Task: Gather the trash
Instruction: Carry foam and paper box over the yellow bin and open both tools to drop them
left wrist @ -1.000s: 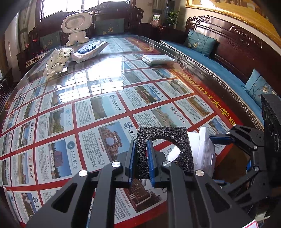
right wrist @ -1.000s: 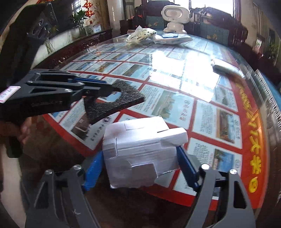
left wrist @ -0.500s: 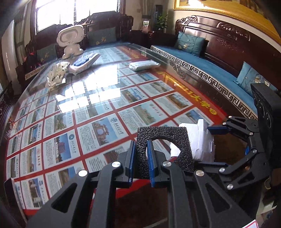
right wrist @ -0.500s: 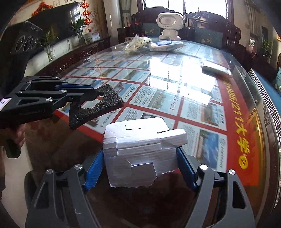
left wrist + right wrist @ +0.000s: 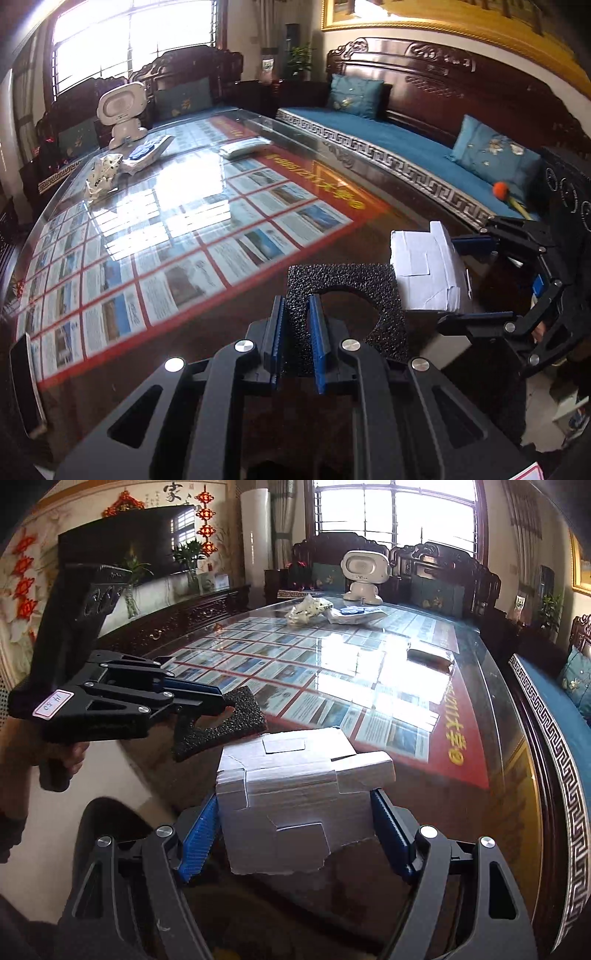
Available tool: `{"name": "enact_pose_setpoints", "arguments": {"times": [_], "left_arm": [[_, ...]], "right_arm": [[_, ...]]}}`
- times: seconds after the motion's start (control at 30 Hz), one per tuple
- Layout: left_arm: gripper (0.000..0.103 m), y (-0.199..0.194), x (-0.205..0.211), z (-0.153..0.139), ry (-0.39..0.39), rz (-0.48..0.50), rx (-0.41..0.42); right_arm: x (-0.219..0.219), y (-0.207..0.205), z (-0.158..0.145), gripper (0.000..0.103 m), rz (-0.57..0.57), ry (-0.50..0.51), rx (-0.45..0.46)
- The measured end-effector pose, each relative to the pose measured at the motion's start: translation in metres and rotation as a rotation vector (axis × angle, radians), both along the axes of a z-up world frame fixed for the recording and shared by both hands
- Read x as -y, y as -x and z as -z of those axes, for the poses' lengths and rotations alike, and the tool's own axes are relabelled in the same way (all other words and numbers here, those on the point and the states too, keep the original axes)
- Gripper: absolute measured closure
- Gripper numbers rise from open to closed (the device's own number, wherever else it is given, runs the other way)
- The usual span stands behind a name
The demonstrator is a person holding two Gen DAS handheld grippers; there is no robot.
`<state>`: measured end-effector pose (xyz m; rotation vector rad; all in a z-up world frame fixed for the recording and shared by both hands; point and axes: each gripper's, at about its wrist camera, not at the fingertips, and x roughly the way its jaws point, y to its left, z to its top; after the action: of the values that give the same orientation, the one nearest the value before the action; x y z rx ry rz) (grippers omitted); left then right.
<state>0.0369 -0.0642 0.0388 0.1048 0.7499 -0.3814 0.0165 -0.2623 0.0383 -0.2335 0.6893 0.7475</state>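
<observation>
The left tool (image 5: pixel 295 325) is clamped tight on one edge of a black foam piece (image 5: pixel 345 291), its blue pads pressing the thin sheet flat between them; the piece is a coarse, spongy square with a round cut-out, and it juts forward past the fingertips without drooping. The right tool (image 5: pixel 295 827) stands wide, its pads bearing on the two sides of a white cardboard box (image 5: pixel 295 782) that is crumpled and torn along its lower edge, one flap sticking out to the right. Both pieces of trash are held in the air near the close end of the worktop (image 5: pixel 480 738), side by side and near each other, though I cannot tell whether the foam's corner touches the box. Both should be very light. The foam looks soft and grippy, so an edge pinch serves well; the box is thin card that will buckle if squeezed harder, so holding across its broad body seems wiser than holding by a flap. Farther off on the glass-topped worktop lie a crumpled patterned wrapper (image 5: pixel 101 175), a flat white packet (image 5: pixel 147 153) and another pale packet (image 5: pixel 240 147), beside a small white robot figure (image 5: pixel 123 110).
</observation>
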Motion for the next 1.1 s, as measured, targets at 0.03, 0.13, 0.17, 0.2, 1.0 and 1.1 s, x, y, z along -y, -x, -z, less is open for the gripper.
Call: {"name": "enact_pose_setpoints", "arguments": {"times": [0.03,0.13,0.17,0.2,1.0,1.1], "left_arm": [[0.088,0.008,0.002,0.001,0.006,0.005,-0.001],[0.088,0.038,0.011,0.008,-0.002,0.016,-0.008],[0.088,0.050,0.013,0.013,-0.004,0.022,-0.018],[0.088,0.058,0.015,0.016,-0.003,0.026,-0.024],[0.061,0.152,0.052,0.160,0.010,0.114,-0.340],[0.045,0.156,0.062,0.170,-0.006,0.144,-0.357]], "right_arm": [[0.003,0.006,0.001,0.029,-0.002,-0.002,-0.004],[0.017,0.033,0.006,0.029,-0.013,-0.010,-0.023],[0.020,0.043,0.008,0.029,-0.018,-0.014,-0.031],[0.025,0.054,0.012,0.029,-0.024,-0.015,-0.041],[0.038,0.130,0.087,0.029,-0.056,0.037,-0.203],[0.034,0.131,0.093,0.029,-0.068,0.051,-0.216]]}}
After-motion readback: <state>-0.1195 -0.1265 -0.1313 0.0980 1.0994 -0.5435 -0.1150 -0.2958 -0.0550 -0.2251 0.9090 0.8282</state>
